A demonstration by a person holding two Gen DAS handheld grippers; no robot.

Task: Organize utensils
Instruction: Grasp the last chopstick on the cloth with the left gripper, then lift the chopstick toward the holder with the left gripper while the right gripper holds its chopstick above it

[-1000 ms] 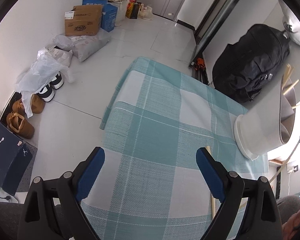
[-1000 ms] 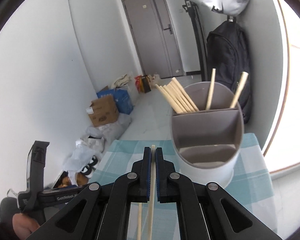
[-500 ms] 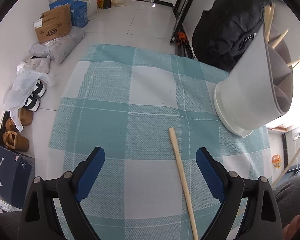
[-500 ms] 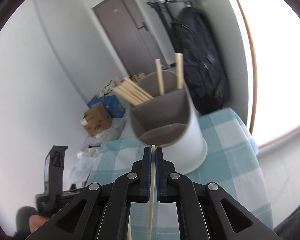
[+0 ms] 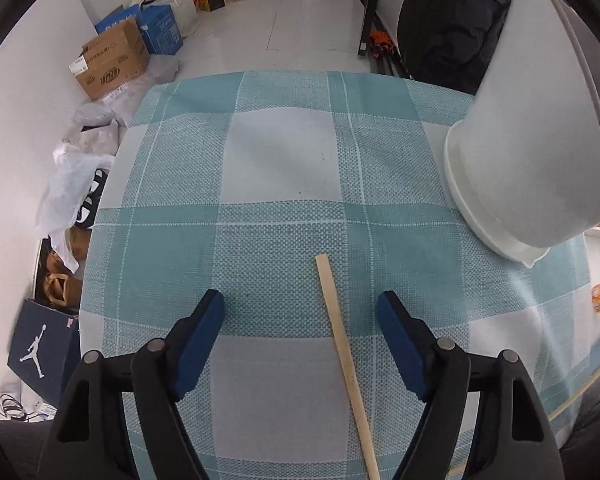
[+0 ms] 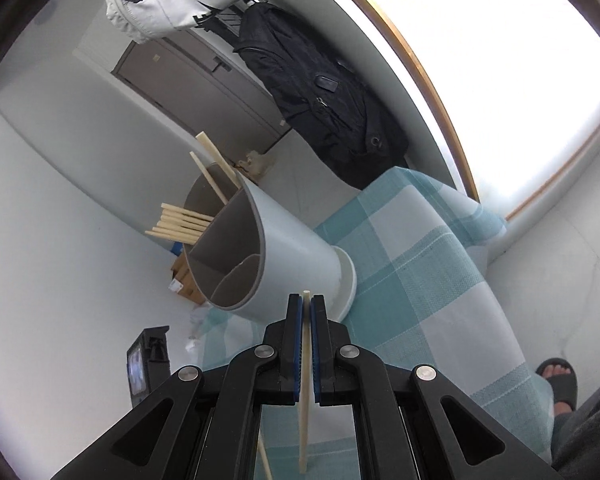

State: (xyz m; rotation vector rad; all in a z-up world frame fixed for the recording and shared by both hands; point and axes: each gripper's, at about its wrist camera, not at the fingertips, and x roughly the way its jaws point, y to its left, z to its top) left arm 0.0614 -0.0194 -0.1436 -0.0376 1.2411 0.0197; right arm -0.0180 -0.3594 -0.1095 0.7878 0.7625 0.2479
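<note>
left gripper (image 5: 300, 312) fingers closing astride the table chopstick (image 5: 342, 344), nearer than before; right gripper (image 6: 306, 308) still pinching its chopstick (image 6: 305, 380)

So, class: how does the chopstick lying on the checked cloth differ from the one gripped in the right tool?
The loose chopstick lies flat on the checked cloth; the gripped chopstick is lifted clear. The loose one sits untouched between the closing left tool; the gripped one is clamped by the right tool. Both are pale wood.
</note>
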